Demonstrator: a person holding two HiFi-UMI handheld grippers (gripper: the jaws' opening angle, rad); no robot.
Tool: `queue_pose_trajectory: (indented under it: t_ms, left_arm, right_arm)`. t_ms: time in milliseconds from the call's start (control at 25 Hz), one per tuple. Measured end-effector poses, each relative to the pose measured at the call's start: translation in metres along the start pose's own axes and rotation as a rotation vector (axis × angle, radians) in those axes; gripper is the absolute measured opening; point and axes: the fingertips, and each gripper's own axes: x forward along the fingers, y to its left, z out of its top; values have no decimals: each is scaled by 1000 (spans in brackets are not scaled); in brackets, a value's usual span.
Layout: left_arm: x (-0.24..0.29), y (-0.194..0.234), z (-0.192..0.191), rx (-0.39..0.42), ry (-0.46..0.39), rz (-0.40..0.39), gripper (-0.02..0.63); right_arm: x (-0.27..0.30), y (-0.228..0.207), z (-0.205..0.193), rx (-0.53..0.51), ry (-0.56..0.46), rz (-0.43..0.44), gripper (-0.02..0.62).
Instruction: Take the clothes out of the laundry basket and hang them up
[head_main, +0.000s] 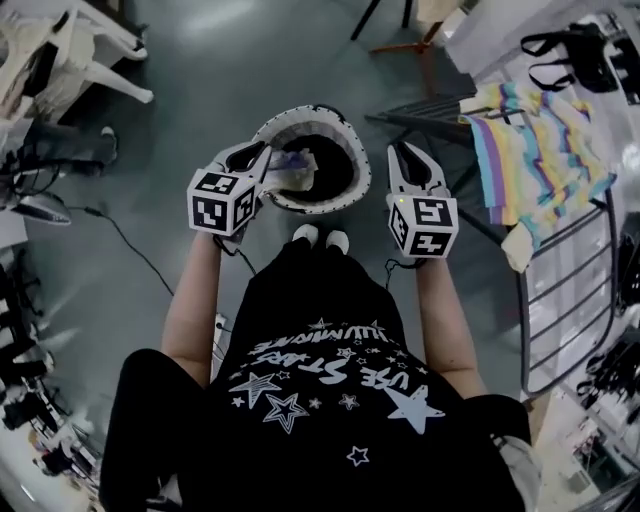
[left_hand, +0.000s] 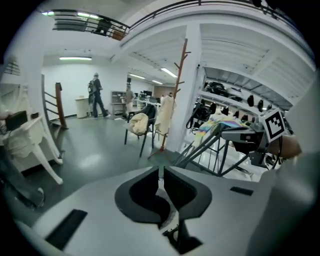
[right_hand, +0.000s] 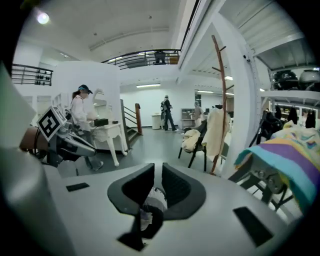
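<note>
Your left hand-held gripper (head_main: 262, 152) is clenched, your right hand-held gripper (head_main: 402, 150) barely parted, both empty. The garment (head_main: 293, 165) in the basket (head_main: 345, 192) looks limp and light: pinch a fold.

Pale garment (head_main: 292, 165) inside round basket (head_main: 345, 130).

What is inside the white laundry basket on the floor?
A crumpled pale bluish cloth lies in the laundry basket, against its dark inside. The left gripper covers the basket's left part, so anything there, or under the cloth, cannot be seen.
</note>
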Motion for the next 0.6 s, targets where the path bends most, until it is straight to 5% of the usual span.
queue_pose_trajectory:
  t_ms: [320,600]
  left_arm:
    - [-77,60,-92,-260,3,283,48]
    - [-111,83,-156,-399,5,372,48]
  right_arm:
    - [54,84,-27,-121,80,272,53]
    - [90,158,-54,-202,154,417,52]
